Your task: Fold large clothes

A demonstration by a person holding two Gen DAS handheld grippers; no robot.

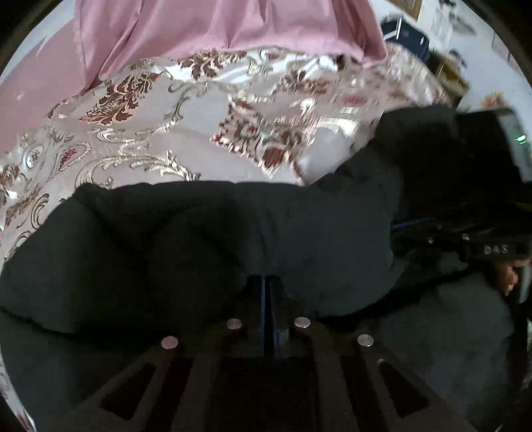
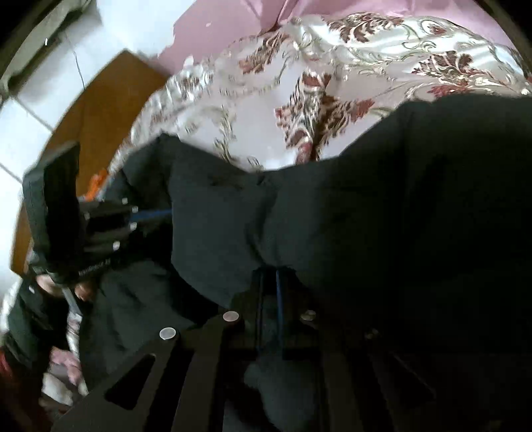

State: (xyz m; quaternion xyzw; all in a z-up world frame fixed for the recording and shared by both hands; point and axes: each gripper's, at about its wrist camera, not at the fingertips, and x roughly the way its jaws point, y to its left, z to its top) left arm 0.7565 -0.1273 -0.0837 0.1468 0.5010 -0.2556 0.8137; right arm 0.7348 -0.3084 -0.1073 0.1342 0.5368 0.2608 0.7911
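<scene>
A large dark padded garment (image 1: 199, 239) lies over a floral satin bed cover (image 1: 159, 126). My left gripper (image 1: 267, 282) is shut on a fold of the dark garment, its fingertips buried in the cloth. My right gripper (image 2: 269, 275) is shut on another part of the same garment (image 2: 382, 206). The right gripper also shows at the right edge of the left wrist view (image 1: 465, 239). The left gripper also shows at the left of the right wrist view (image 2: 106, 219). The garment hangs bunched between the two grippers.
A pink sheet (image 1: 216, 26) lies beyond the floral cover. In the right wrist view a brown wooden surface (image 2: 109, 99) and white floor tiles (image 2: 30, 133) lie at the left past the bed edge. Dark blue boxes (image 1: 402, 33) stand at the far right.
</scene>
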